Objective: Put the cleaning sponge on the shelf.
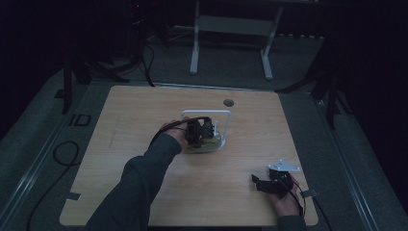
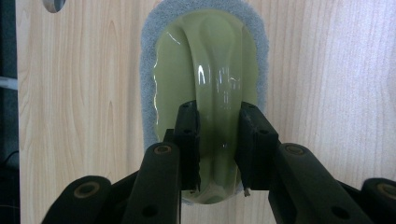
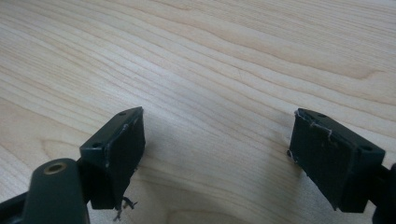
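- A person's left gripper [image 1: 201, 133] bears down on a pale green scrubbing pad [image 2: 208, 88] with a raised ridge handle, lying flat near the middle of the wooden counter [image 1: 134, 120]
- In the left gripper view, the two black fingers [image 2: 187, 140] are clamped on either side of the pad's glossy ridge, touching it at its near end, with the grey felt rim [image 2: 150, 74] showing around the green top
- A white wire frame [image 1: 221, 115] stands just behind the pad
- The right gripper [image 1: 269, 183] rests near the counter's front right corner, well apart from the pad, its fingers [image 3: 116, 149] spread wide over bare wood with nothing between them
- A dark round hole [image 1: 228, 102] marks the counter's far edge
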Motion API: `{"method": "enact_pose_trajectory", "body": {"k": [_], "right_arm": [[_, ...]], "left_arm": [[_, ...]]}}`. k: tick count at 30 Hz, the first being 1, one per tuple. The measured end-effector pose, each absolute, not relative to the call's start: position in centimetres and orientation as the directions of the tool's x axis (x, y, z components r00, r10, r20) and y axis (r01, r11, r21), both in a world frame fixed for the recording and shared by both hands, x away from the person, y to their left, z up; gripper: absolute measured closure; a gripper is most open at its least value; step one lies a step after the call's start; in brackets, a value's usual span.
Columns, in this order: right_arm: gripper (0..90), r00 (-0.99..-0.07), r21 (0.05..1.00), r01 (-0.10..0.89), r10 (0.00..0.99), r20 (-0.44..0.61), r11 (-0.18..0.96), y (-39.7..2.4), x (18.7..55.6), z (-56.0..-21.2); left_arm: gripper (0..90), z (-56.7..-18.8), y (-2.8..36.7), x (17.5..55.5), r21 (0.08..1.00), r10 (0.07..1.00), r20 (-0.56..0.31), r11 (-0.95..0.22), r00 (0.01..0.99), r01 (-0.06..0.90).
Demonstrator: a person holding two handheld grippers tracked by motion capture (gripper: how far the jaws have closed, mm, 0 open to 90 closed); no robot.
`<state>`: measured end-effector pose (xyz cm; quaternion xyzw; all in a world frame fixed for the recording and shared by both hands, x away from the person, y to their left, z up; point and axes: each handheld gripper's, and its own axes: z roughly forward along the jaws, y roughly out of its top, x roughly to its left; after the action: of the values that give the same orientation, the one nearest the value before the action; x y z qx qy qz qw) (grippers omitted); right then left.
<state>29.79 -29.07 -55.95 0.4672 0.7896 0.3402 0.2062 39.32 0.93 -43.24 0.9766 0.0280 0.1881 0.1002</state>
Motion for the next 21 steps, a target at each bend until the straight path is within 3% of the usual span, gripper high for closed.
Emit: {"method": "enact_pose_trajectory", "body": {"k": [21], "right_arm": [[17.6,-0.48,0.73,0.598,0.877,-0.007,0.332,-29.07,29.81,-55.95]], "left_arm": [[71.8,-43.38,1.03,40.1,0.196,0.07,0.39,-0.981,0.918,-0.008]]}}
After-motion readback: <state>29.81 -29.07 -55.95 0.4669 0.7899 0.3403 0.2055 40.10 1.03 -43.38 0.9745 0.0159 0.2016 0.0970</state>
